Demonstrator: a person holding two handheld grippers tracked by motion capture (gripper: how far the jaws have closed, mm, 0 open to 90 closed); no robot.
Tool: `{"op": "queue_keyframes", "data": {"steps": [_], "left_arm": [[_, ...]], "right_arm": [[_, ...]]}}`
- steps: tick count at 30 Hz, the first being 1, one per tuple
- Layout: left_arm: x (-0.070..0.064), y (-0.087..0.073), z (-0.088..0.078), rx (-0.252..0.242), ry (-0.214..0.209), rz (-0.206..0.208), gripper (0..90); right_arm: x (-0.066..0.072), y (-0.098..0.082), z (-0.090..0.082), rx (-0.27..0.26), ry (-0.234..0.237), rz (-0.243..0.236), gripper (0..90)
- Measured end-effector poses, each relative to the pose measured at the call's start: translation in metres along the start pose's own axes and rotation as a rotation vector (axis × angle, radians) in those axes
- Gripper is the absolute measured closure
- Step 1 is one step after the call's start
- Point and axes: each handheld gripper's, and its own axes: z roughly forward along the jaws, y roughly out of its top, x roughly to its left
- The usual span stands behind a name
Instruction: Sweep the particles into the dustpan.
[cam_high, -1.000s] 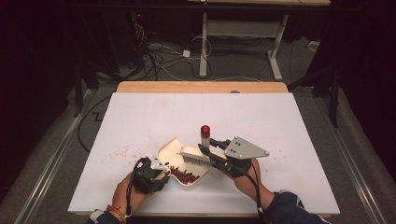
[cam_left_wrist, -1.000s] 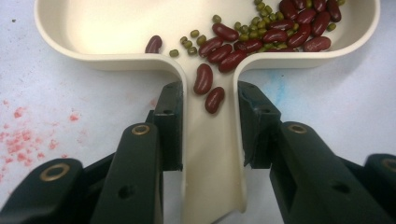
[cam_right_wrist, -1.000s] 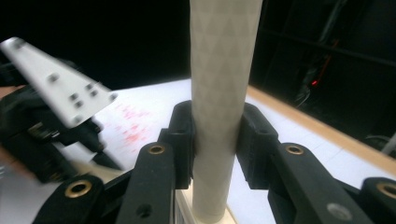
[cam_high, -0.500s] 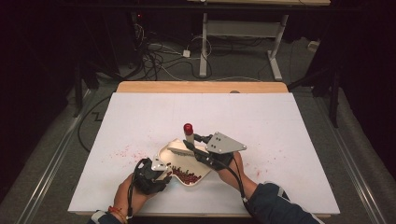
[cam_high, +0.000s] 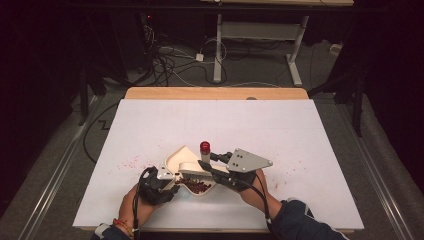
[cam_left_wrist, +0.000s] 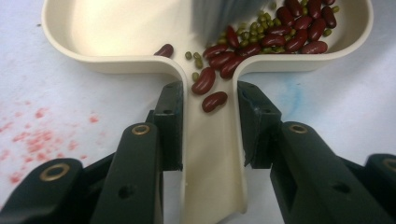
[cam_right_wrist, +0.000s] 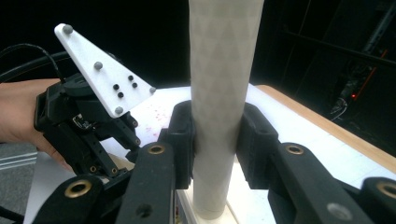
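Two grippers work near the surface's (cam_high: 300, 130) front edge. The left gripper's (cam_left_wrist: 208, 116) jaws squeeze the dustpan's (cam_left_wrist: 116, 28) handle, beans (cam_left_wrist: 280, 32) inside; the right gripper's (cam_right_wrist: 215, 135) jaws squeeze the brush handle (cam_right_wrist: 219, 70). Lots of bare room lies toward the far edge.

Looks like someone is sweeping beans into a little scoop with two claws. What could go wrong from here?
Some beans already sit in the dustpan handle channel, right between the left claw jaws, so tilting it back might spill them onto the table. The right claw grips the brush handle by its smooth round shaft; a hard sweep could twist it or flick beans over the rim.
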Motion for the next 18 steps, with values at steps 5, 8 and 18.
{"op": "queue_keyframes", "data": {"steps": [5, 8, 18], "left_arm": [[0.004, -0.002, -0.001, -0.002, 0.009, -0.010, 63.1], [0.006, -0.003, -0.001, 0.000, 0.014, -0.014, 63.1], [0.014, -0.006, 0.000, 0.001, 0.031, -0.038, 62.6]], "right_arm": [[-0.009, 0.005, -0.007, -0.021, -0.026, 0.011, 70.1], [-0.013, 0.006, -0.010, -0.023, -0.052, 0.021, 70.1], [-0.023, 0.006, -0.015, -0.019, -0.093, 0.028, 70.0]]}}
